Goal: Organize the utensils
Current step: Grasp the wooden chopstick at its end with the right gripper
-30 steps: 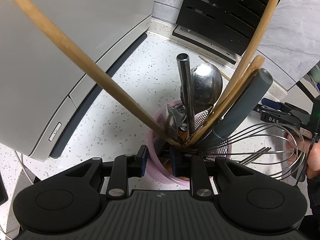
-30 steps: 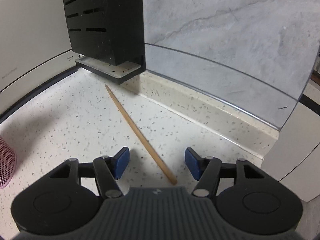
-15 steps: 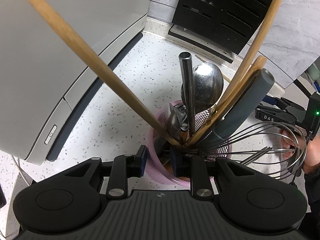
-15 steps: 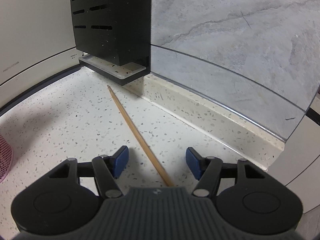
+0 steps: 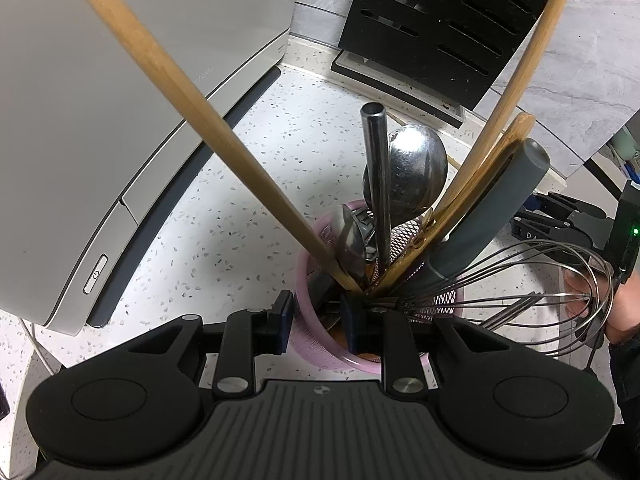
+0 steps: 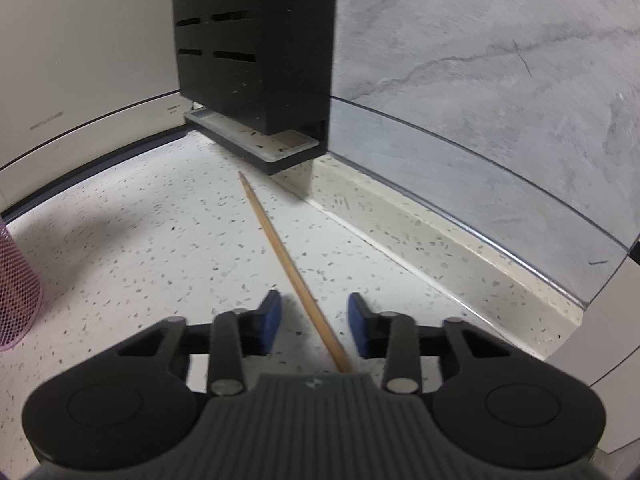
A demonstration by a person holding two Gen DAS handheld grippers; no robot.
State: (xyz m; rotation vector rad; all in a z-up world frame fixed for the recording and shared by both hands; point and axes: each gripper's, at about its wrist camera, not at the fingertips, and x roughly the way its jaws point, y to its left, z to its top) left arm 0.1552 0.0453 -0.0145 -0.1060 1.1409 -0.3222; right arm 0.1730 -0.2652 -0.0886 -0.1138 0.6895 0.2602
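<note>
A pink mesh utensil holder (image 5: 308, 344) stands on the speckled counter. It is packed with wooden handles (image 5: 192, 104), a steel ladle (image 5: 412, 168), a grey-handled tool (image 5: 492, 216) and a wire whisk (image 5: 540, 292). My left gripper (image 5: 318, 318) is shut on its near rim, one pad outside and one inside. In the right wrist view a single wooden chopstick (image 6: 276, 248) lies flat on the counter. Its near end runs between the blue pads of my right gripper (image 6: 315, 314). Those jaws are closing, with a gap on each side of the stick. The holder (image 6: 16, 292) shows at that view's left edge.
A black slotted knife block (image 6: 256, 52) on a tray stands against the grey stone backsplash (image 6: 500, 100), just beyond the chopstick's far tip. A white appliance (image 5: 120, 100) fills the left side. A person's hand (image 5: 624, 312) shows at the right edge behind the whisk.
The right gripper's jaws have narrowed around the chopstick's near end, and the gripper has rolled a little. The left gripper and the holder have not moved.
</note>
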